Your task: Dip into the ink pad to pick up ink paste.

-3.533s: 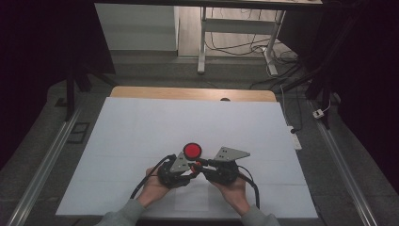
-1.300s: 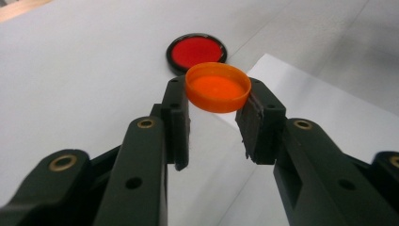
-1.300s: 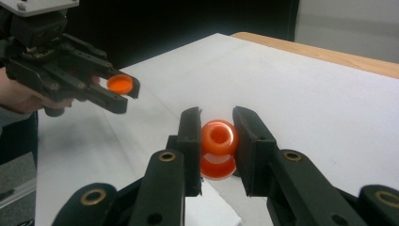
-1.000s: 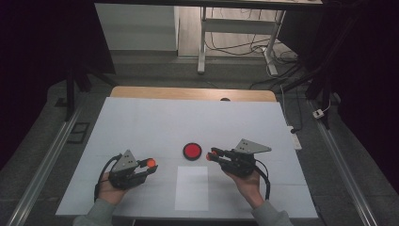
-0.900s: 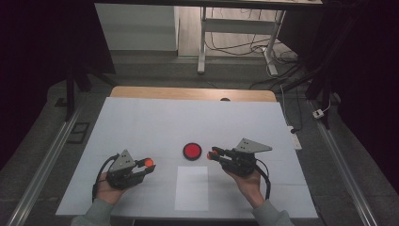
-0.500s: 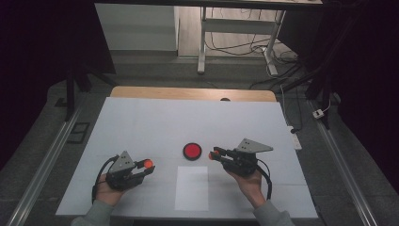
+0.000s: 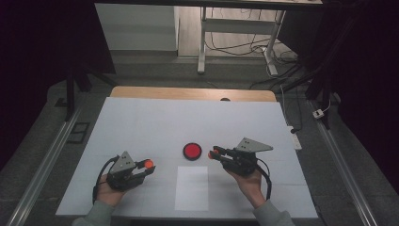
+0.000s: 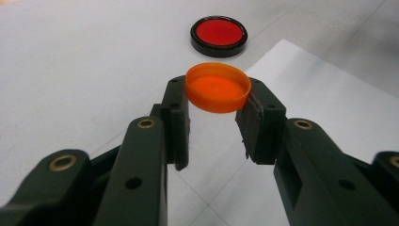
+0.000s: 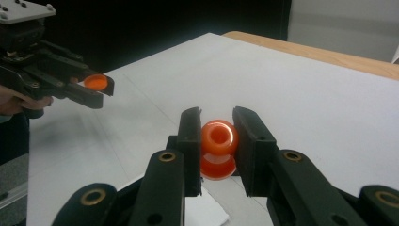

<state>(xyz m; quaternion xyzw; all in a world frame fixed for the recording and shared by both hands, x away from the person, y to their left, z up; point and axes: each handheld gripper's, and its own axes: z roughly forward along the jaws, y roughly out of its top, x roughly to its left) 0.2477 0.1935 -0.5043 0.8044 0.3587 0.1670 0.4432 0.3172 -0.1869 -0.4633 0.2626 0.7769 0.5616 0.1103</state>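
On the near half of the white table (image 7: 141, 117), the two grippers sit well apart, one at each side of a paper sheet (image 7: 191, 187) that lies flat near the front edge. At the left, the left gripper (image 7: 147, 167) is held just above the table with its jaws pointing toward the middle; they are clamped on an orange cap (image 8: 218, 87), pinching it by its rim at the very tips, with the cap's open side facing up and toward the camera. The jaws are parted only as far as the cap's width, and the cap hangs clear of the surface, as the left gripper view shows. At the right, the right gripper (image 7: 212, 154) points toward the left one, and its jaws are closed on a small orange bottle (image 9: 219, 148), gripping it from both sides near the open mouth, which faces the right gripper view's camera; the gap between the jaws is narrow, just the bottle's neck wide. Between the grippers and a little farther back, a red disc (image 7: 192, 151) with a black rim lies flat on the table, apart from both tools and just beyond the sheet's far edge. A hand (image 7: 248, 181) holds the right gripper from below.
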